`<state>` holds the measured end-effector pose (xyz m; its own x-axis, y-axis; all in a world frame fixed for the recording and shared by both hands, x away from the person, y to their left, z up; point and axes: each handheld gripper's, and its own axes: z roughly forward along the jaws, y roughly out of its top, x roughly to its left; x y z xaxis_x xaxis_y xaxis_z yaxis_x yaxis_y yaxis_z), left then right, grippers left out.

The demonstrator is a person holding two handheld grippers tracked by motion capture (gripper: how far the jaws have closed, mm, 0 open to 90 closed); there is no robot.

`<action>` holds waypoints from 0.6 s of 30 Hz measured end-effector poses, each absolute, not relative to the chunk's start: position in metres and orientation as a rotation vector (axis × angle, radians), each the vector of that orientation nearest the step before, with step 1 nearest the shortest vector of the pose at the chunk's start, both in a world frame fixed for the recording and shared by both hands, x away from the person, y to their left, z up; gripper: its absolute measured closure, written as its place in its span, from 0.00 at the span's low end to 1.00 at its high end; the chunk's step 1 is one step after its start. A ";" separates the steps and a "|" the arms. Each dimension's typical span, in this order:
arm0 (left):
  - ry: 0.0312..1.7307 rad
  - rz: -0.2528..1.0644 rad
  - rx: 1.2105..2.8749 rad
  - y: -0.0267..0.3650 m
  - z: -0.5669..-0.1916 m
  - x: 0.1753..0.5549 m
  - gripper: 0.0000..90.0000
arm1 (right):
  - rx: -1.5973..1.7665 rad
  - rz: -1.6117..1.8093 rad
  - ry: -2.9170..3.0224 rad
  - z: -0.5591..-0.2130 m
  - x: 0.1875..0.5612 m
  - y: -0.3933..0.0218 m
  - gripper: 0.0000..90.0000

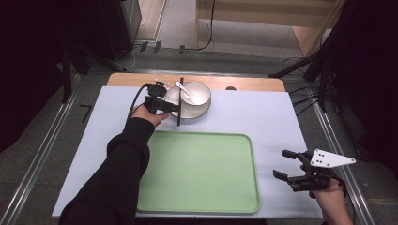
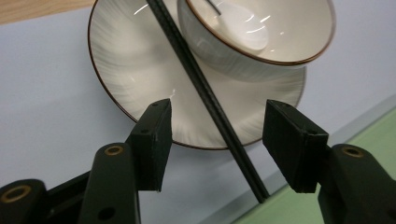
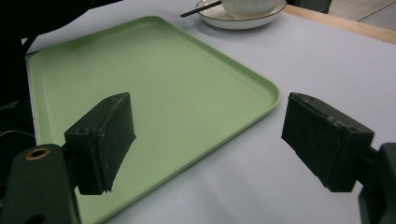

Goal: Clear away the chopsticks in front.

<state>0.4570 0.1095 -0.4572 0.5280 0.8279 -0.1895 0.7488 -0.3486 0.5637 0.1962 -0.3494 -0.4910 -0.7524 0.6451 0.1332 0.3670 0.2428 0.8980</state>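
Note:
A white plate (image 1: 202, 111) (image 2: 133, 70) (image 3: 243, 21) with a brown rim stands at the far middle of the table. On it sits a white bowl (image 1: 201, 96) (image 2: 275, 44) with a white spoon (image 1: 184, 90) in it. Black chopsticks (image 1: 179, 110) (image 2: 196, 74) (image 3: 201, 9) lie across the plate's left part. My left gripper (image 1: 172, 107) (image 2: 217, 116) is open, its jaws either side of the chopsticks over the plate's near rim. My right gripper (image 1: 280, 163) (image 3: 210, 126) hangs open and empty, right of the green tray (image 1: 197, 173) (image 3: 163, 93).
A pale sheet (image 1: 263, 122) covers the table, with a wooden strip (image 1: 253, 83) along its far edge. The tray's corner (image 2: 373, 135) lies just beyond the plate. Black stands and cables (image 1: 305, 70) crowd the floor behind and to the right.

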 end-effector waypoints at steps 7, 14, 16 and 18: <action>1.335 0.191 2.164 0.100 -0.467 0.469 0.54 | 0.930 1.517 2.258 -0.491 0.197 -0.347 0.19; 1.384 0.195 2.174 0.097 -0.478 0.475 0.63 | 0.940 1.523 2.259 -0.491 0.198 -0.349 0.19; 1.390 0.182 2.181 0.098 -0.480 0.476 0.67 | 0.944 1.524 2.261 -0.491 0.198 -0.349 0.19; 1.403 0.184 2.183 0.097 -0.483 0.478 0.81 | 0.941 1.520 2.263 -0.491 0.198 -0.349 0.19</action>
